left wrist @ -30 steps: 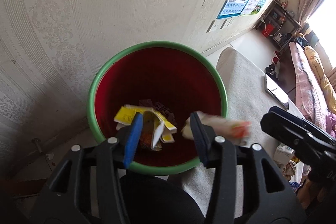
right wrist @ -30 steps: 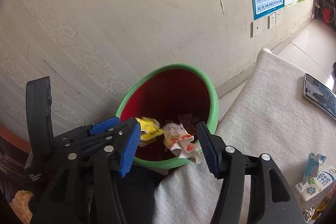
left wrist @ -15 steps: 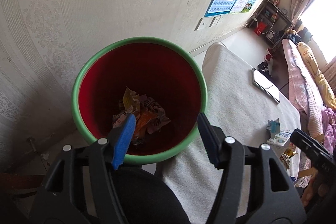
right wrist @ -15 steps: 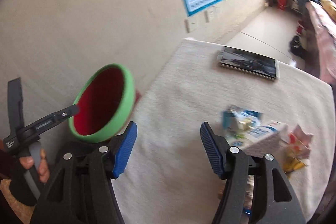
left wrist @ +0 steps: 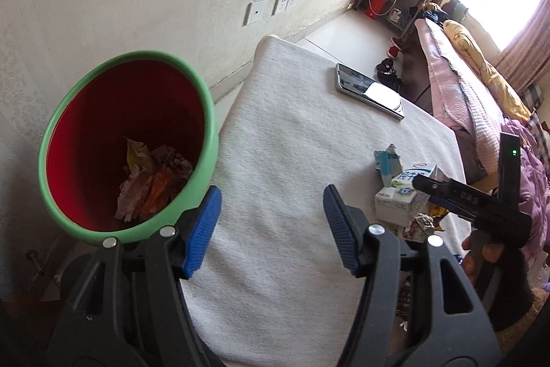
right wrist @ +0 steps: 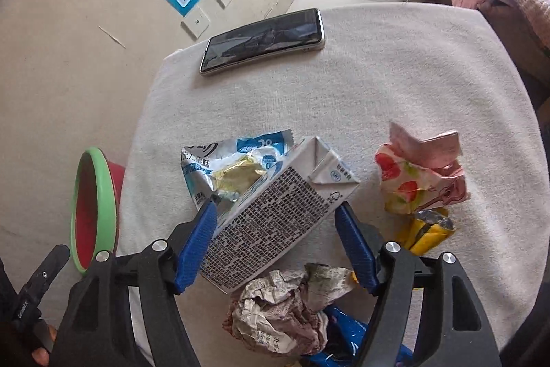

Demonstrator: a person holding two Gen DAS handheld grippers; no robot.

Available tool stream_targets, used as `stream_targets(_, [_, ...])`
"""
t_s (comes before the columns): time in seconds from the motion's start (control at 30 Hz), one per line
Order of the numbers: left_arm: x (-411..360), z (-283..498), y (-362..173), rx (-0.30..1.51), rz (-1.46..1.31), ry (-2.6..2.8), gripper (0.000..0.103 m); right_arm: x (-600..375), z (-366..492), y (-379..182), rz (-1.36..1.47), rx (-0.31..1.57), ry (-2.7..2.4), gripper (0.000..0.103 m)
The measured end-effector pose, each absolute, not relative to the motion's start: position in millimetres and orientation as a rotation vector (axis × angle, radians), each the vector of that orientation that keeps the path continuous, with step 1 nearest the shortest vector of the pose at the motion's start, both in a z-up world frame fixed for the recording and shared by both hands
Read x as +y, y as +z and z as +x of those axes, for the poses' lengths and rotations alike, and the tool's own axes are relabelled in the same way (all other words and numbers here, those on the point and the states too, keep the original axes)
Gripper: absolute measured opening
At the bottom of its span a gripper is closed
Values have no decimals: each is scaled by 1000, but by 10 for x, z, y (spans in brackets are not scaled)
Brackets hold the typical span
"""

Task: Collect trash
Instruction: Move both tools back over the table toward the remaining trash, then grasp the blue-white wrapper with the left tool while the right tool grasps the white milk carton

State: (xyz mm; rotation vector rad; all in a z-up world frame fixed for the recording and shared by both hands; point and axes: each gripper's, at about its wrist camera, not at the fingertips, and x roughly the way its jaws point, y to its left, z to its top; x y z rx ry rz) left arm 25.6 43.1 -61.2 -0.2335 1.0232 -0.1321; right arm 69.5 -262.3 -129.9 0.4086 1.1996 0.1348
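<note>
The left gripper [left wrist: 271, 229] hangs over bare white cloth [left wrist: 292, 126], jaws apart with nothing between them. Only the left view looks down into the red bin [left wrist: 209, 112] on its left, where crumpled wrappers [left wrist: 151, 181] lie. The right gripper [right wrist: 275, 243] has just been opening; the milk carton [right wrist: 275, 215] sits between its jaws, unsqueezed. Only the right view shows the strawberry wrapper [right wrist: 419, 174] to the right and the paper ball [right wrist: 285, 308] nearer. A phone [right wrist: 264, 40] lies far off.

White-clothed table [right wrist: 412, 74]: phone [right wrist: 263, 38], trash [right wrist: 275, 212]
</note>
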Motion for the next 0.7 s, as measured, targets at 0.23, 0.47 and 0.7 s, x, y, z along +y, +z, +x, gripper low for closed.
stream_targets(0.23, [81, 485, -625, 1039, -228, -210, 59, -2326, 565, -1202, 368, 1218, 329, 41])
stream_targets(0.47, [-221, 813, -780, 1088, -242, -276, 59, -2593, 208, -1000, 450, 1125, 292, 41])
stream_targets(0.7, [-690, 1052, -1089, 1171, -198, -372, 59, -3006, 188, -839, 528, 1045, 180, 41])
